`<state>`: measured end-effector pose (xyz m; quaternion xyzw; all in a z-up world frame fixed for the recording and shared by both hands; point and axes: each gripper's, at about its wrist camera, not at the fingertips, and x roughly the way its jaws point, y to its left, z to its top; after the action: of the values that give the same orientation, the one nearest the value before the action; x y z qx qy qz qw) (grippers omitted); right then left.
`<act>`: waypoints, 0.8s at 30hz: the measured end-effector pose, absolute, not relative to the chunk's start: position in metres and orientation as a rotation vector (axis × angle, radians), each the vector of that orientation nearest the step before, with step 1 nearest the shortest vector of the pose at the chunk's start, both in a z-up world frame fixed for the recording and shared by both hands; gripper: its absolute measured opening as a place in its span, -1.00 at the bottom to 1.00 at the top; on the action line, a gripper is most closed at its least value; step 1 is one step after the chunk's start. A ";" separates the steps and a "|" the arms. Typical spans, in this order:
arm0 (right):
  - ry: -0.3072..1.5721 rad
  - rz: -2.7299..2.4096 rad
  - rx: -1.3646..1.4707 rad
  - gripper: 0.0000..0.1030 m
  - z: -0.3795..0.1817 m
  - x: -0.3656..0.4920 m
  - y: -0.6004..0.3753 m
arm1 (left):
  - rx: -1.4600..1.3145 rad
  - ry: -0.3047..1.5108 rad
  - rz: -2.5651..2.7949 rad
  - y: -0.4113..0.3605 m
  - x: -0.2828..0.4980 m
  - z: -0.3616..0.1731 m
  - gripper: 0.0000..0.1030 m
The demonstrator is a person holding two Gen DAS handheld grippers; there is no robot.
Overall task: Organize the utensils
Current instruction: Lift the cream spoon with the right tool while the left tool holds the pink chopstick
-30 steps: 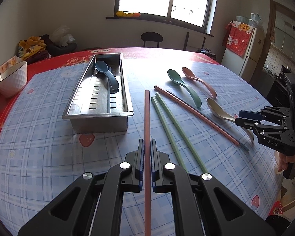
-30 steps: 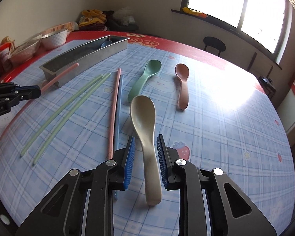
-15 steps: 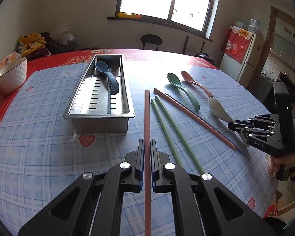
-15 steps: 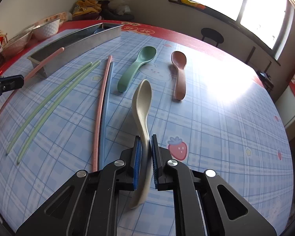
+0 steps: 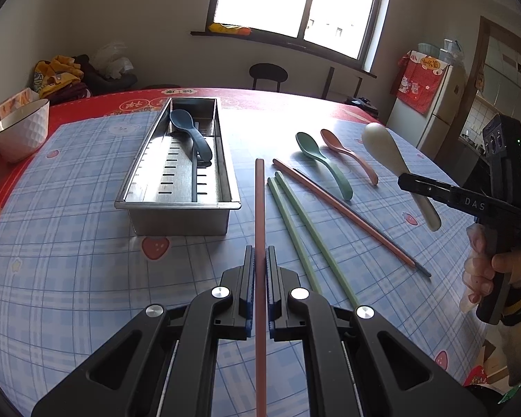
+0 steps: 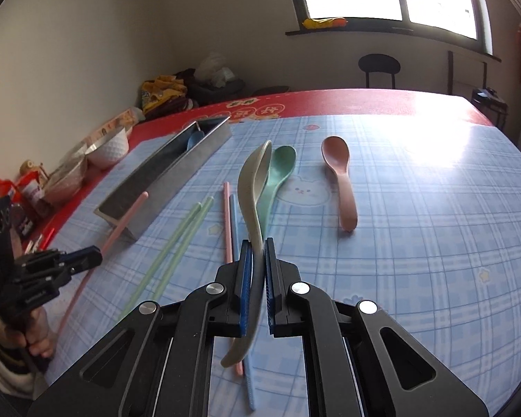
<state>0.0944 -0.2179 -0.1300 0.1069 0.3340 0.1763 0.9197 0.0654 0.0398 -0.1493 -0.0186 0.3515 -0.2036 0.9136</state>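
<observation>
1. Left tool (image 5: 259, 267) is clamped narrow on a pink chopstick (image 5: 259, 205), tip aimed at the steel tray (image 5: 177, 205), likely lined up for its long slot.
2. Right tool (image 6: 257, 260) pinches the cream spoon (image 6: 251, 187) by its handle, bowl raised off the table (image 6: 416, 243), probably tray-bound.
3. The blue spoon (image 5: 191, 135) lies in the tray; green spoon (image 5: 321, 163), brown spoon (image 5: 347, 153) and green chopsticks (image 5: 305, 232) wait beside it.

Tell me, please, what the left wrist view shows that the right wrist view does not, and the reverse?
Only the left wrist view shows the tray's slotted floor and a fridge. Only the right wrist view shows the light-blue chopstick beside the pink one. Both show the cream spoon clamped in the right gripper, the left gripper shut on a pink chopstick, and the green spoon.
</observation>
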 end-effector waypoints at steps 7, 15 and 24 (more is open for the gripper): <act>0.677 0.376 0.277 -0.86 -0.140 0.110 -0.207 | -0.064 0.716 -0.413 0.045 0.064 -0.149 -0.89; 0.666 0.401 0.415 -0.86 -0.149 0.112 -0.232 | -0.072 0.718 -0.408 0.047 0.064 -0.149 -0.89; 0.641 0.435 0.493 -0.86 -0.153 0.109 -0.246 | -0.131 0.744 -0.407 0.058 0.071 -0.148 -0.89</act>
<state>0.1093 -0.2464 -0.1532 0.2377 0.3095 0.2100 0.8964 0.0711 0.0585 -0.1475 -0.0634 0.3606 -0.1973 0.9094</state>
